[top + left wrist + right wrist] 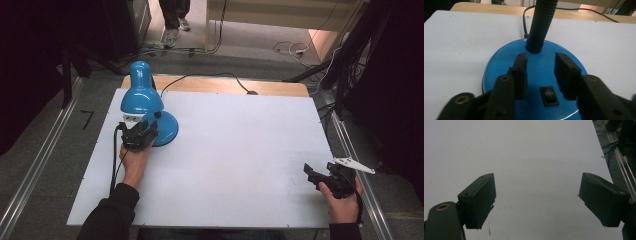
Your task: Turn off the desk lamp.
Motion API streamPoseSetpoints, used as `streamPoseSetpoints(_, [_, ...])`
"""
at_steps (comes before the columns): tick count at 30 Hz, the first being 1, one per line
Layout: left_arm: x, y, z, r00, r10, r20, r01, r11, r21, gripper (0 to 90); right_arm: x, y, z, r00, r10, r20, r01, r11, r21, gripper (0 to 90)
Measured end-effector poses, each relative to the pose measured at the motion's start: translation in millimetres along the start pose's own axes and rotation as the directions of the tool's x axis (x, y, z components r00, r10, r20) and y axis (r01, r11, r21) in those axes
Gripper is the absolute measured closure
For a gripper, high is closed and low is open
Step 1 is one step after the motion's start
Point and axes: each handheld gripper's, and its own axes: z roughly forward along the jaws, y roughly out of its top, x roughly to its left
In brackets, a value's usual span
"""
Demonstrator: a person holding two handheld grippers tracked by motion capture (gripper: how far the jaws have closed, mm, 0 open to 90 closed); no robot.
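A blue desk lamp (pixel 142 97) stands at the back left of the white board (pixel 240 150), its shade bent down over its round base (pixel 506 57). My left gripper (pixel 149 129) hovers over the front of that base. In the left gripper view its jaws (pixel 541 60) stand apart with nothing between the pads. The black rocker switch (pixel 550 95) lies just below and between them, and the ribbed black neck (pixel 541 25) rises beyond. My right gripper (pixel 312 176) rests near the board's front right corner, jaws (pixel 537 192) wide open over bare board.
The lamp's black cord (pixel 210 76) runs off the back along a wooden table edge (pixel 270 87). Metal rails (pixel 35 165) flank the board on both sides. A person's legs (pixel 172 20) stand on the floor beyond, near loose cables (pixel 295 50).
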Motion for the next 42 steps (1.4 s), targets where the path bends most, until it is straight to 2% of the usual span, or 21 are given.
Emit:
streamPoseSetpoints(3, [1.4, 0.4, -0.3, 1.0, 0.002, -0.004, -0.002, 1.0, -0.001, 50.7, 0.0, 0.0, 0.0, 1.0, 0.001, 0.0, -0.001, 1.0, 0.0, 13.0])
streamPoseSetpoints(9, [3.1, 1.7, -2.0, 0.9999, -0.003, -0.011, 0.003, 1.0, -0.005, 43.9, -0.2, 0.1, 0.0, 1.0, 0.001, -0.002, -0.001, 1.0, 0.0, 13.0])
streamPoseSetpoints(17, [5.2, 3.0, -3.2, 0.9999, -0.009, -0.009, 0.009, 1.0, -0.004, 39.9, -0.4, -0.2, -0.4, 1.0, 0.001, -0.003, -0.001, 1.0, -0.001, 13.0])
streamPoseSetpoints(32, [4.2, 3.9, -6.6, 0.9999, 0.008, -0.009, -0.008, 0.9999, 0.014, 25.4, -0.9, -0.9, -2.1, 1.0, 0.006, -0.001, -0.006, 1.0, -0.004, 13.0])
streamPoseSetpoints(42, [5.6, 2.8, -11.5, 0.9999, 0.014, -0.001, -0.014, 0.9997, 0.019, 24.7, -1.0, -1.1, -2.4, 1.0, 0.008, -0.001, -0.008, 1.0, -0.003, 13.0])
